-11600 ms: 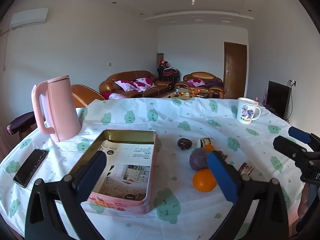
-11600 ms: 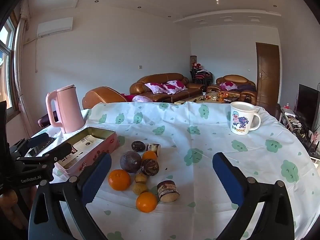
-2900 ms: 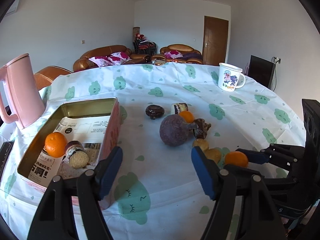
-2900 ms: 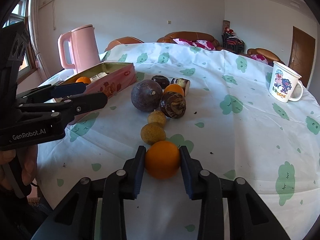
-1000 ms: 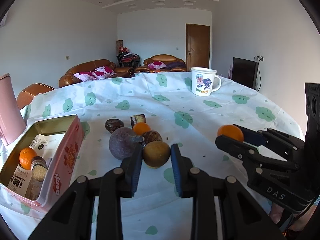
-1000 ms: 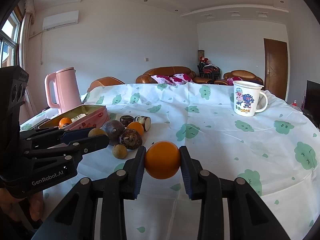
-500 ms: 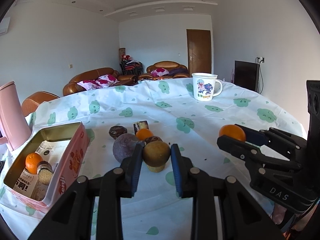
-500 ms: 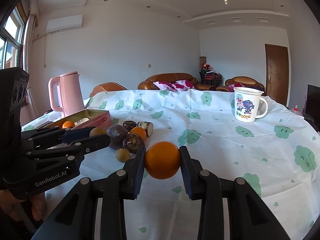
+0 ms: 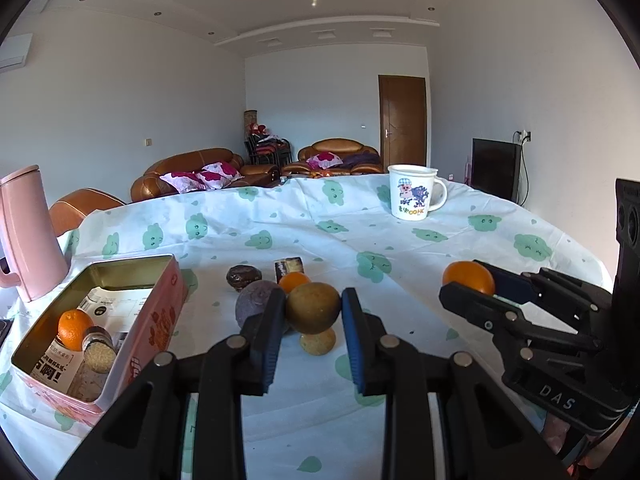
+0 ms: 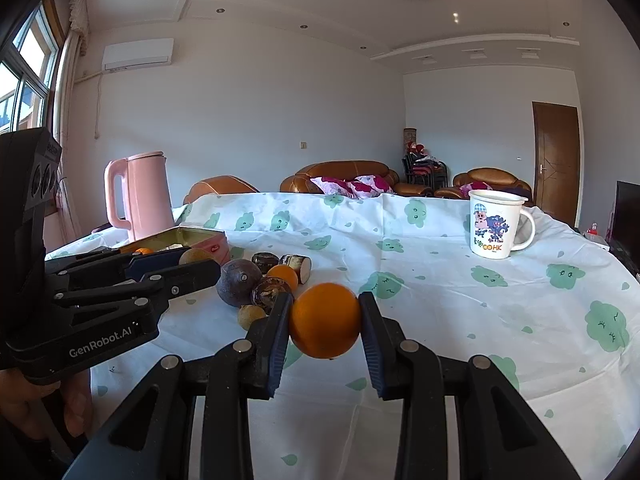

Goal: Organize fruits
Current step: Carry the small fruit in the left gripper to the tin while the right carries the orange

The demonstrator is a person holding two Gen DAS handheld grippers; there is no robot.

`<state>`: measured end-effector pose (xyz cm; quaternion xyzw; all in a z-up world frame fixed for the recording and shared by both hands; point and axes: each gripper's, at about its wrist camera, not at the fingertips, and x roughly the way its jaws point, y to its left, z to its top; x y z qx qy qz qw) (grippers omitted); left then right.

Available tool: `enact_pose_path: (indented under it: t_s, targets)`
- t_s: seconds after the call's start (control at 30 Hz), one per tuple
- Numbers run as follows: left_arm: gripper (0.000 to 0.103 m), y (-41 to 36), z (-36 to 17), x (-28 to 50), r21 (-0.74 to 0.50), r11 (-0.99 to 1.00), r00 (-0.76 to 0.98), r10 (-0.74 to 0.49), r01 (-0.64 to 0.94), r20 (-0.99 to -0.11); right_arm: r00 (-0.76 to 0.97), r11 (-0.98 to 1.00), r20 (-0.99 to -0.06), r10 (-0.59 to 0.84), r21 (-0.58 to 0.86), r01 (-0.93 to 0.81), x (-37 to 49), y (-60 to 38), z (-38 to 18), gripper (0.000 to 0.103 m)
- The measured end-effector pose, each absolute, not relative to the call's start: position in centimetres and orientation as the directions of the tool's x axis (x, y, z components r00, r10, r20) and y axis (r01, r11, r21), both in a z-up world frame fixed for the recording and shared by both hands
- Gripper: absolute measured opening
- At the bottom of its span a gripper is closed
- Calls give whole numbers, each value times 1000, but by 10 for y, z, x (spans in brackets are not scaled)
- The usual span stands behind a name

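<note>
My left gripper [image 9: 313,314] is shut on a round brown-green fruit [image 9: 313,307], held above the table over the fruit pile. My right gripper [image 10: 325,324] is shut on an orange [image 10: 325,322], also off the cloth, to the right of the pile. On the table lie a big purple fruit [image 9: 256,304], a small orange [image 9: 293,281], a dark wrinkled fruit [image 9: 243,276], a cut piece [image 9: 289,267] and a small tan fruit [image 9: 318,342]. The pink tin [image 9: 160,320] at left holds an orange [image 9: 74,328] and a small jar-like piece [image 9: 98,350].
A pink kettle [image 9: 28,236] stands behind the tin at far left. A cartoon mug [image 9: 414,198] stands at the back right of the round table with its green-patterned cloth [image 9: 400,240]. A hand [image 10: 48,400] holds the left gripper's body at the table's near left edge.
Both grippers have tipped upward a little, so more ceiling shows. Each still holds its fruit. The small tan fruit now shows below the left gripper's fruit.
</note>
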<state>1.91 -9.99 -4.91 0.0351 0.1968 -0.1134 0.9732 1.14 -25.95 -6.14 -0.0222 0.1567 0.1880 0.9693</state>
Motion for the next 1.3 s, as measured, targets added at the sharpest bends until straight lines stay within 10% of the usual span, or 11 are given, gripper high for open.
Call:
enact_pose_path:
  t_s: [0.7,1.3]
  targets:
    - [30,-21,-21,19,-17,999,915,-54,51,-400,766,819,-330,551,41,-572,32,-188,14,36]
    - [30,87,-49,43,-71,978,843,130,-195,-522,614,725,-519,594,15,-689,102,-51,-11,36]
